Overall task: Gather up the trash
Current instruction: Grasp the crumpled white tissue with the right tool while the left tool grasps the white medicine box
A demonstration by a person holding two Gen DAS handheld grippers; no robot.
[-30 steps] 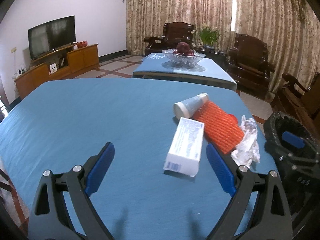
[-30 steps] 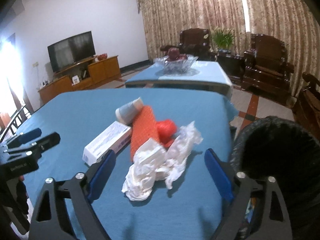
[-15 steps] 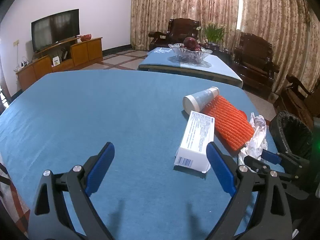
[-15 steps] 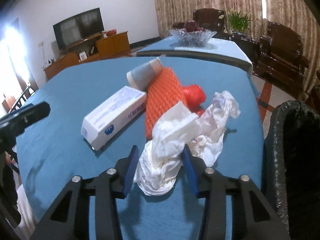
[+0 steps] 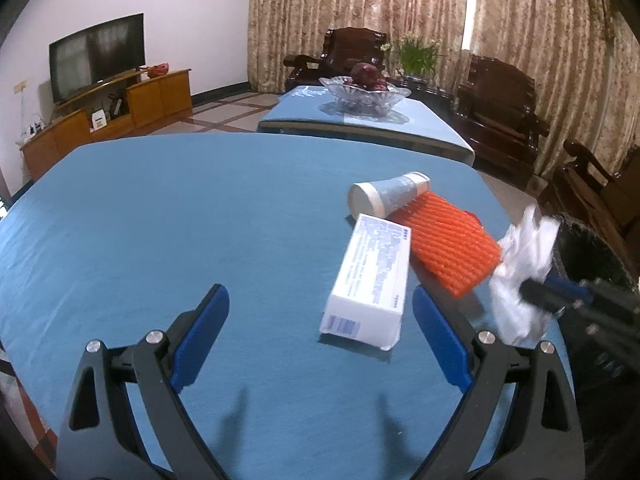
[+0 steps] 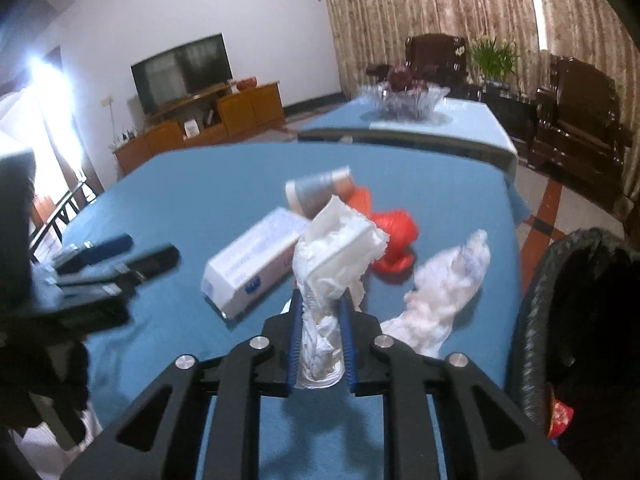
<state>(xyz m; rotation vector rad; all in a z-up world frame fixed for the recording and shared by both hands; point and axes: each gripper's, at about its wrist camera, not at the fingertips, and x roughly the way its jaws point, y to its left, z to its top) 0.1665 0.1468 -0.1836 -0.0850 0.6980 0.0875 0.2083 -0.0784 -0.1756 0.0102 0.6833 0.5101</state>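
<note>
So we've got the right gripper [image 6: 320, 316] clamped on a wad of white tissue [image 6: 340, 248]. Its jaws have just been closing, and the wad is pinched between the blue pads with its top flaring out above them. It looks lifted clear of the blue table [image 6: 192, 200]. The black bin [image 6: 560, 280] sits just off the table's right edge, near us, so the trip should be short.

How we'd do this bit well: keep the squeeze steady, since tissue is soft and can slip out if we ease off early. Swing right, get the wad fully over the bin's mouth before letting go, and stay high enough that the loose ends don't drag on the rim. There's a second crumpled tissue [image 6: 448, 280] lying on the table right between us and the bin, so we'd pass above it rather than sweep it off the edge.

The left gripper [image 5: 320, 340] is wide open with nothing in it, hovering low over the table, with the white box [image 5: 368, 276] lying just past its tips. Probably the next grab. Right of the box are the orange net [image 5: 448, 240], with the tube [image 5: 384, 196] just behind it, and a red bag [image 6: 394, 240], all still on the table.
</note>
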